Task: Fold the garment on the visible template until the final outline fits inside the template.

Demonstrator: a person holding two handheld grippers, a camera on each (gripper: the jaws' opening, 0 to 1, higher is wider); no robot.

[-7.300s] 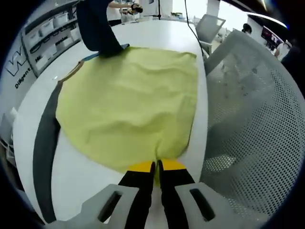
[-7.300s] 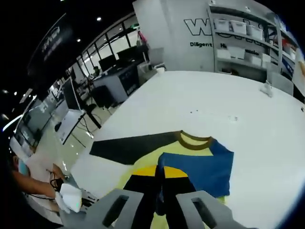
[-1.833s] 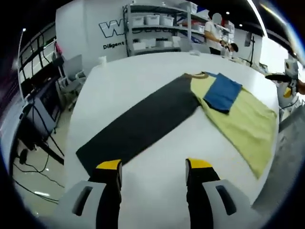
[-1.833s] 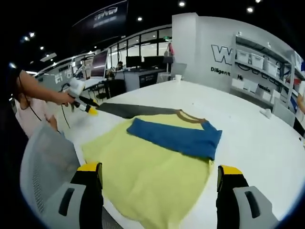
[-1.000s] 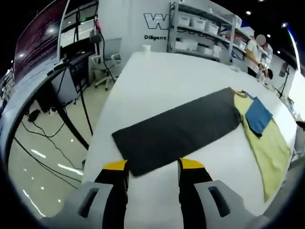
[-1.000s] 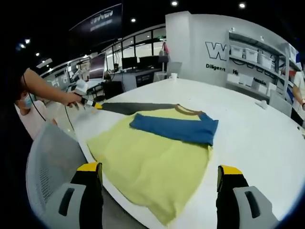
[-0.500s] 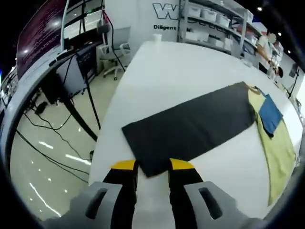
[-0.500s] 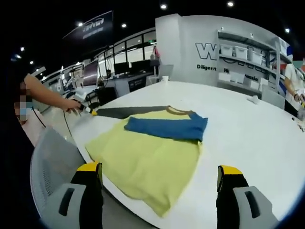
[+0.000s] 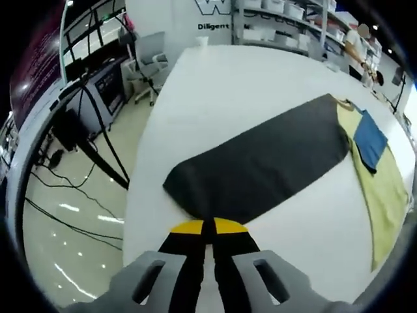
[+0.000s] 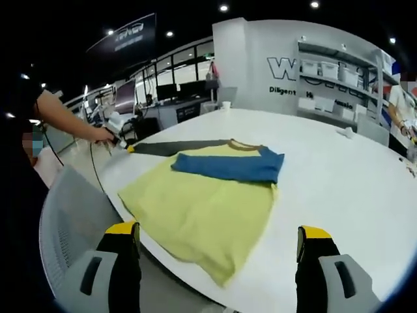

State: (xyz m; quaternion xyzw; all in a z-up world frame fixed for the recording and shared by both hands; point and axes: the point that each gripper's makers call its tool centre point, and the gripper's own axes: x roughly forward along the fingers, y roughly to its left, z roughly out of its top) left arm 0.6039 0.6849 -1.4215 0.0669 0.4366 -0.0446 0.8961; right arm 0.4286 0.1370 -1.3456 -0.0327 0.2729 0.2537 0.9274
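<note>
Sleeve grab: the left tool (image 9: 209, 229) clamped the dark sleeve's (image 9: 260, 166) cuff on the white counter (image 9: 215, 85), ready to fold it over the yellow shirt (image 10: 202, 212); right tool (image 10: 218, 251) hung wide apart.

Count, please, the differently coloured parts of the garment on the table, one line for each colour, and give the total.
Dark grey sleeve, laid out flat with its end at the shut left gripper: 1
Blue sleeve, folded over the body: 1
Yellow body: 1
Brown collar: 1
Total: 4 parts, on the white table.
</note>
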